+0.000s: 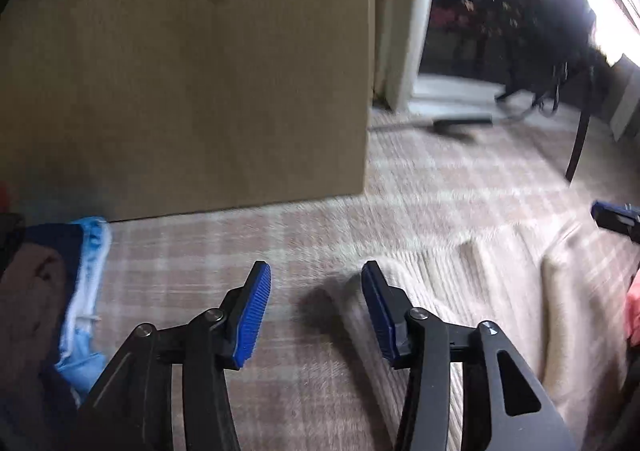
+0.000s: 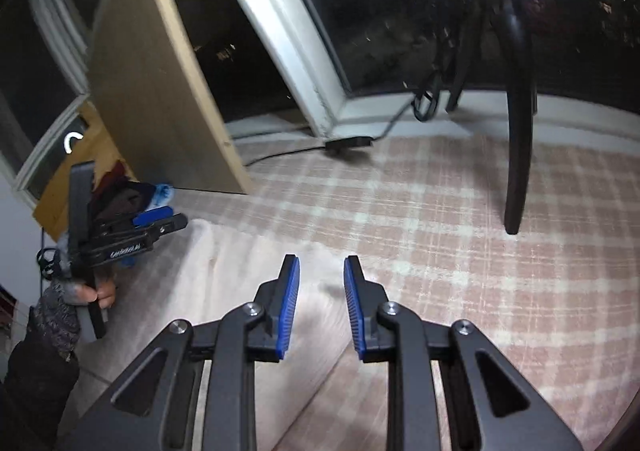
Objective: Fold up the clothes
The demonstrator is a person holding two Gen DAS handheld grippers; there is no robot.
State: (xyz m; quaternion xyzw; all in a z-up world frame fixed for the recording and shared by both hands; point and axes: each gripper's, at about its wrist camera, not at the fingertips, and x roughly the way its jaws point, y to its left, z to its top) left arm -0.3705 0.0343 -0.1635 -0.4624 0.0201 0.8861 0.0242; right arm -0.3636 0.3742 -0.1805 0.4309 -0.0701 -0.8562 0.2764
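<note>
Here the left gripper point(image 1: 316, 291) tilts steeply down over the floor, its jaws released with a clear gap and nothing between the ribbed blue pads point(image 1: 254, 315). The right-hand pad sits over the edge of a cream garment point(image 1: 508, 291), though whether it touches the cloth cannot be told. The right gripper point(image 2: 321, 283) also slopes downward, its jaws parted more narrowly and empty, hovering over the same cream garment point(image 2: 224, 291), which lies in soft, ribbed folds on a pink-and-white plaid rug point(image 2: 460, 235).

In the right wrist view a hand point(image 2: 98, 293) in a dark speckled sleeve point(image 2: 52, 325) grips the left gripper's handle at the left.

To the far left of the garment lies a heap of other clothes point(image 1: 52, 291), brown, navy and light blue with a white frilled edge. Behind it stands a flat plywood board point(image 1: 192, 71), and further right a white-framed glass door point(image 2: 312, 51) with a dark chair leg point(image 2: 518, 139) before it.
</note>
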